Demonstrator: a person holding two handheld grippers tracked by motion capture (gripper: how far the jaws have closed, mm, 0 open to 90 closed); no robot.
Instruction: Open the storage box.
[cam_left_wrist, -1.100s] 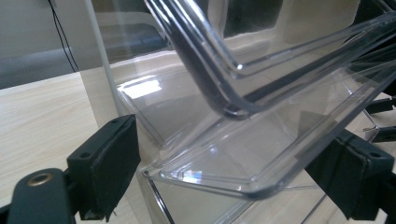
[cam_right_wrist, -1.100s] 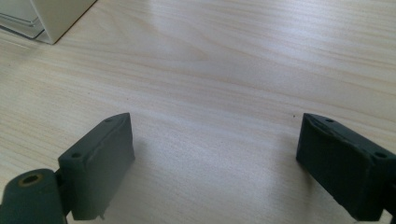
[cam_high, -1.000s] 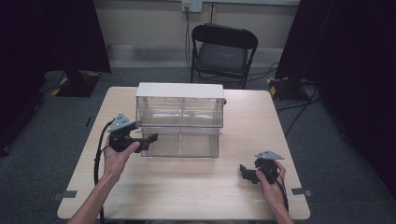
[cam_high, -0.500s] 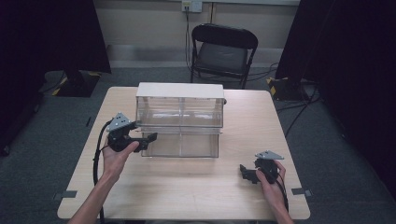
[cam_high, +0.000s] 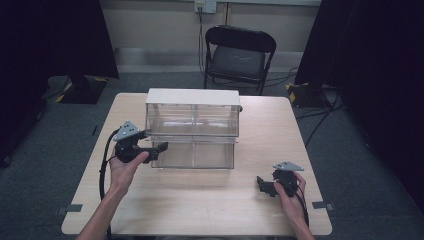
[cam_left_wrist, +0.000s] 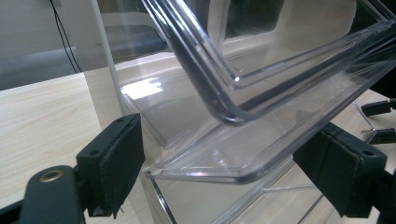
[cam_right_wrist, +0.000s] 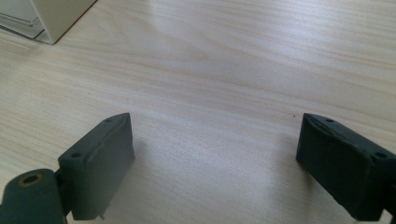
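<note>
Table (cam_high: 200, 200): pale wood, seen from above; a black folding chair (cam_high: 239, 55) stands beyond its far edge.
Clear cabinet (cam_high: 192, 127): a see-through plastic drawer unit with a white top, sitting mid-table toward the far side.
Lower drawer (cam_high: 194, 155): pulled partly out toward me, its front left corner between my left jaws.
My left gripper (cam_high: 159, 146): jaws spread wide on either side of the drawer's rounded corner (cam_left_wrist: 233, 116); I cannot tell whether the pads touch the plastic.
My right gripper (cam_high: 264, 186): low over bare tabletop near the front right, well apart from the cabinet, jaws wide open and empty.
</note>
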